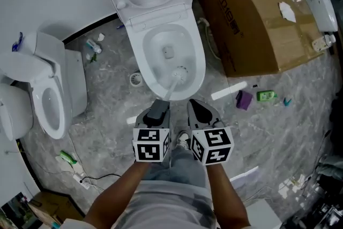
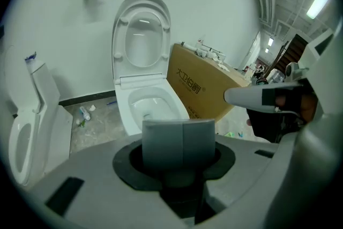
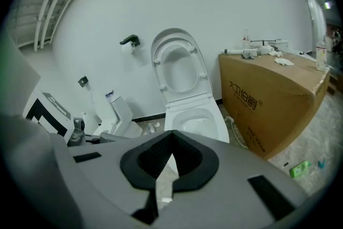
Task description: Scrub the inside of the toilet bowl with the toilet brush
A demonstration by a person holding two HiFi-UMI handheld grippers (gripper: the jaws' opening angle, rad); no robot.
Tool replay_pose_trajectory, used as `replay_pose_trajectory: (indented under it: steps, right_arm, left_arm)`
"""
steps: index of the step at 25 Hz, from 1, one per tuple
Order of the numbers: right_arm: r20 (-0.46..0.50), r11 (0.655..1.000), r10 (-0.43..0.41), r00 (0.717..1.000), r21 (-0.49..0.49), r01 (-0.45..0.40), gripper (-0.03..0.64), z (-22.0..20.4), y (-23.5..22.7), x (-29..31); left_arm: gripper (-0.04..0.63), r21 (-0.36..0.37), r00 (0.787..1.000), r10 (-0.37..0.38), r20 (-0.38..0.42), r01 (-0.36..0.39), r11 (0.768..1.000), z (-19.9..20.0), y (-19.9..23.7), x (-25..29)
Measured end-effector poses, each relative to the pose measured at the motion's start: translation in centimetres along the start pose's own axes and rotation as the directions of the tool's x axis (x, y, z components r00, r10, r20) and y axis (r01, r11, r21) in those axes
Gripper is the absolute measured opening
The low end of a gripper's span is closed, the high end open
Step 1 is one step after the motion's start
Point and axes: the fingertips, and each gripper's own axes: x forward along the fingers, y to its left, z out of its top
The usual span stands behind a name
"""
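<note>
Head view: scrubbing step in hand, by the look of it. Toilet brush (image 1: 176, 76) head down inside toilet bowl (image 1: 140, 60) at 12 o'clock, handle clamped in left tongs (image 1: 156, 110), right tongs (image 1: 199, 109) idle alongside. Next, probably: sweeping round the inner wall.

Left gripper view: shut on grey handle end, bowl ahead, second toilet (image 2: 32, 126) at 9 o'clock.

Right gripper view: tips together, nothing held. Cardboard box (image 3: 273, 96) at 3 o'clock, clear of the stroke.

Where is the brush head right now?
Head view: the brush head is inside the centre toilet's bowl, against its near right wall, handle running back to the left gripper.
</note>
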Motion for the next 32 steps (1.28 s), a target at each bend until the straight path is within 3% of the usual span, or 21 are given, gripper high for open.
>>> replay_pose_trajectory:
  steps: [8, 16, 32]
  right_arm:
    - [-0.042, 0.997, -0.070, 0.997, -0.046, 0.068, 0.000, 1.6, -2.2, 7.2]
    - [-0.061, 0.994, -0.108, 0.992, -0.040, 0.105, 0.000, 2.1, -3.1, 10.4]
    - [-0.085, 0.997, -0.061, 0.995, -0.050, 0.057, 0.000, -0.4, -4.9, 13.3]
  left_arm:
    - [0.152, -0.004, 0.995, -0.059, -0.080, 0.059, 0.998, 1.5, 2.7, 6.9]
    - [0.152, -0.013, 0.985, -0.103, -0.140, 0.102, 0.995, 1.6, 4.5, 11.5]
    - [0.152, -0.045, 0.991, -0.091, -0.096, 0.087, 0.995, 2.6, 4.7, 16.9]
